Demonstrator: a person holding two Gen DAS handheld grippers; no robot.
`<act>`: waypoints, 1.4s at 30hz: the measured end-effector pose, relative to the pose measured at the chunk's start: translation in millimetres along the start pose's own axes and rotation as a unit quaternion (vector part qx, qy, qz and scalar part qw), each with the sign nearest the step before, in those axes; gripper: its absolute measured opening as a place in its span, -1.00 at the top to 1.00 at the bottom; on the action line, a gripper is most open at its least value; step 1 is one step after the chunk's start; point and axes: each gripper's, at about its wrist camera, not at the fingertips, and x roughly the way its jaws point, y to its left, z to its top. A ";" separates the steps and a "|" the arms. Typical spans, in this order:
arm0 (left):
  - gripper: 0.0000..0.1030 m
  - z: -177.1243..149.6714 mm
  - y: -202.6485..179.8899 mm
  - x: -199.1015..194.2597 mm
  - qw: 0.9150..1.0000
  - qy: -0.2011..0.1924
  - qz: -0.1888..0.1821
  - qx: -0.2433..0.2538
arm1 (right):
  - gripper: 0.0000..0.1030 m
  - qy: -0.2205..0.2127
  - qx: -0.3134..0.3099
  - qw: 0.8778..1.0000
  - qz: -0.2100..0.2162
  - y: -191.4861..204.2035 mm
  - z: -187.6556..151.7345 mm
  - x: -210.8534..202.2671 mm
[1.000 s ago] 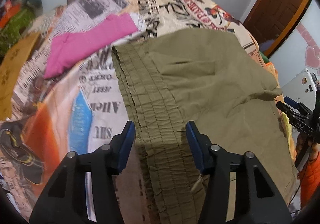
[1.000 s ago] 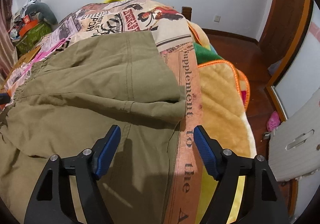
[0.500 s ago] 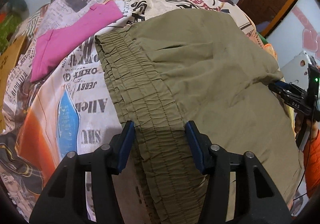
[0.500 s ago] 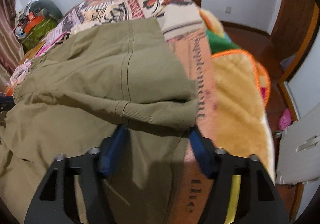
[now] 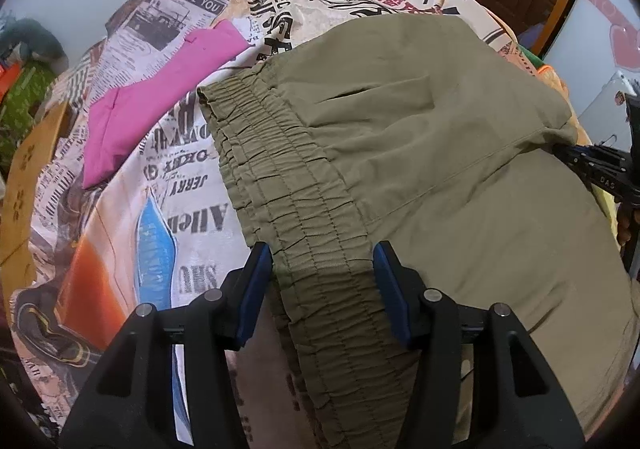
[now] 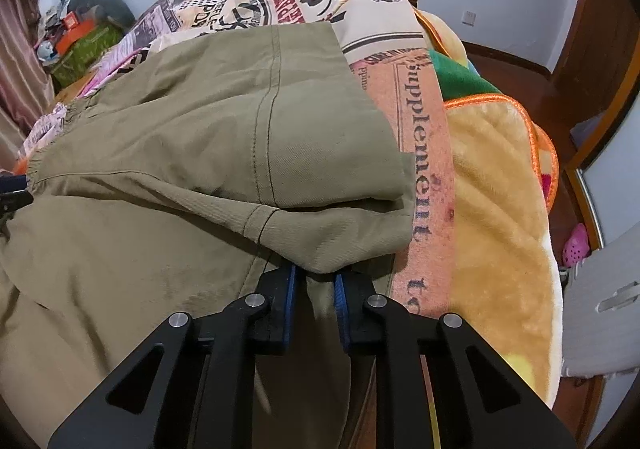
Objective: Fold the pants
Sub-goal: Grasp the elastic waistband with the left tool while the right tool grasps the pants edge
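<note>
Olive pants (image 5: pixel 440 129) lie spread on a bed, folded over so one leg lies on top. My left gripper (image 5: pixel 322 261) straddles the ribbed elastic waistband (image 5: pixel 280 169). Its blue pads stand at either side of the flat band without squeezing it. In the right wrist view the pants (image 6: pixel 180 121) fill the left half. My right gripper (image 6: pixel 314 277) has its jaws closing on the folded leg hem (image 6: pixel 340 237), and the cloth is pinched between the pads. The right gripper (image 5: pixel 600 169) also shows at the far right of the left wrist view.
A newspaper-print sheet (image 5: pixel 120 229) covers the bed. A pink garment (image 5: pixel 160 97) lies beyond the waistband, with cardboard (image 5: pixel 28 177) at the left edge. A yellow blanket (image 6: pixel 500 209) drapes the bed's right side, above wooden floor with a pink shoe (image 6: pixel 576 245) and a white panel (image 6: pixel 600 309).
The right jaws have closed from wide apart onto the leg hem as the gripper sank to it. The left gripper rolled slightly and stays over the waistband.
</note>
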 end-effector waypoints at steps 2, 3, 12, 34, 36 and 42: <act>-0.07 1.0 4.1 -1.0 1.000 0.003 -0.016 -0.009 | 0.71 0.000 0.009 1.000 0.005 -2.9 -0.1 -0.6; -0.07 1.9 5.2 -2.1 1.000 0.005 -0.021 -0.015 | 0.70 0.002 0.009 1.000 0.005 -3.2 0.1 -1.5; -0.06 10.0 12.7 -26.4 0.999 -0.017 -0.029 -0.029 | 0.02 -0.020 0.042 0.999 -0.010 -18.9 -0.2 -45.4; -0.09 40.5 23.8 18.3 0.997 0.010 -0.043 -0.068 | 0.25 -0.010 0.049 0.998 0.040 -23.5 50.7 3.1; -0.08 41.5 19.1 18.2 0.998 0.004 -0.028 -0.054 | 0.63 -0.011 0.035 0.999 0.027 -19.8 50.2 3.6; -0.01 45.6 4.6 26.5 0.999 -0.001 0.042 -0.003 | 0.86 -0.048 -0.005 0.999 -0.014 -8.8 51.4 -9.9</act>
